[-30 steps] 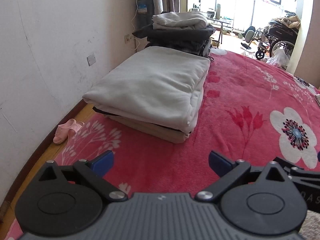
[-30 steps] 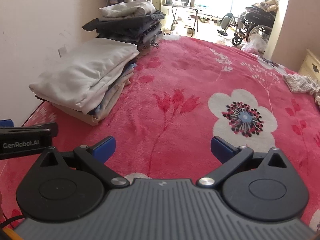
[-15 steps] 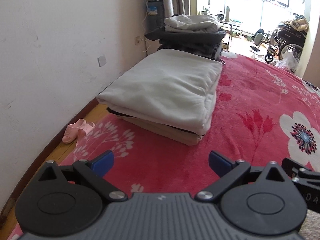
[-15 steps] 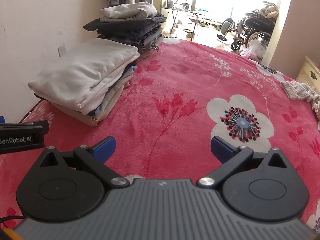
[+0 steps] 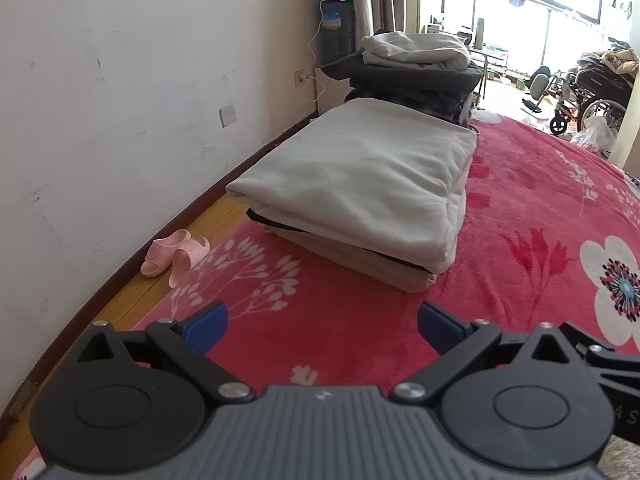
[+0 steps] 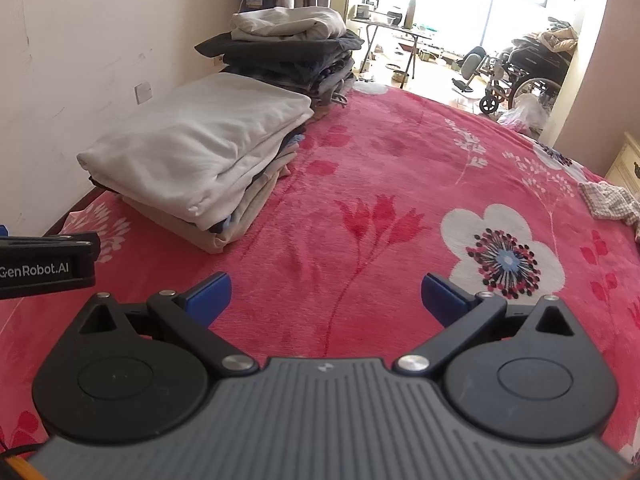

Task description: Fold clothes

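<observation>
A stack of folded clothes topped by a pale grey-white garment (image 5: 360, 184) (image 6: 204, 140) lies on the red flowered blanket (image 5: 520, 208) (image 6: 380, 184), near the wall side. Behind it stands a taller pile of dark folded clothes with a light garment on top (image 5: 412, 68) (image 6: 288, 44). A crumpled checked cloth (image 6: 608, 200) lies at the blanket's right edge. My left gripper (image 5: 322, 326) is open, empty, well short of the near stack. My right gripper (image 6: 326, 294) is open over bare blanket, holding nothing. The left gripper's side shows at the right wrist view's left edge.
A white wall (image 5: 120, 100) runs along the left, with a strip of wooden floor and pink slippers (image 5: 174, 256) beside the bed. Beyond the bed are a folding table (image 6: 394, 32), a wheelchair (image 6: 524, 68) and a bright window. A cream drawer unit (image 6: 624, 164) stands at right.
Both grippers have drawn back and swung slightly left, so more of the wall, the floor and the slippers shows. Both stay open; the clothes stacks have not moved.
</observation>
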Demonstrator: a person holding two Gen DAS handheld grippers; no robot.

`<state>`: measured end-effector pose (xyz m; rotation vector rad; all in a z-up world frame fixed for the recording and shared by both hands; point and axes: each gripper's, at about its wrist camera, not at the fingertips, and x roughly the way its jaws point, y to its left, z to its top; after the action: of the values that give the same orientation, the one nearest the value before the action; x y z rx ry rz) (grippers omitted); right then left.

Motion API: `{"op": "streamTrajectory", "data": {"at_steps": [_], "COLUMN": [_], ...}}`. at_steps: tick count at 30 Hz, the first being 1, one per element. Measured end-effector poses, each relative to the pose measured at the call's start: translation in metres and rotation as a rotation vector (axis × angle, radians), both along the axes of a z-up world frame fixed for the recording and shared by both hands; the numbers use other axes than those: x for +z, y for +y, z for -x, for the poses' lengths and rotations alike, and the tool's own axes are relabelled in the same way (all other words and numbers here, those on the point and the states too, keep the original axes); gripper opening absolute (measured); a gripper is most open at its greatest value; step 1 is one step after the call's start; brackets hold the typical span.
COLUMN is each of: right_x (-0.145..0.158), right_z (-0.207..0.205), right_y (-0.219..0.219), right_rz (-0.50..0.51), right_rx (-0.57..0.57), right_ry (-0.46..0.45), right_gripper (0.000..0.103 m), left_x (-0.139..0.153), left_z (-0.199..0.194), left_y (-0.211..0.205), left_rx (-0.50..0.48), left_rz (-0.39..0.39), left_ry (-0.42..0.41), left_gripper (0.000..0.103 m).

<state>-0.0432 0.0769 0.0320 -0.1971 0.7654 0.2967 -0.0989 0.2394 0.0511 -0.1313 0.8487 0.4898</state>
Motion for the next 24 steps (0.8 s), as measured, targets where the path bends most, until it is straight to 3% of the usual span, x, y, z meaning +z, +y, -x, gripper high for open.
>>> {"op": "streamTrajectory", "data": {"at_steps": [24], "right_x": [0.0022], "right_z": [-0.0001], "right_y": [0.0015], "right_rz": [-0.022], "right_rx": [-0.011], "right_ry": [0.004], "right_gripper": [0.102], "left_x": [0.0013], "left_z": [0.0036], "left_y": [0.0027], "left_rx": [0.018], "left_rz": [-0.014], "left_ry": [0.011], "left_gripper": [0.102]}}
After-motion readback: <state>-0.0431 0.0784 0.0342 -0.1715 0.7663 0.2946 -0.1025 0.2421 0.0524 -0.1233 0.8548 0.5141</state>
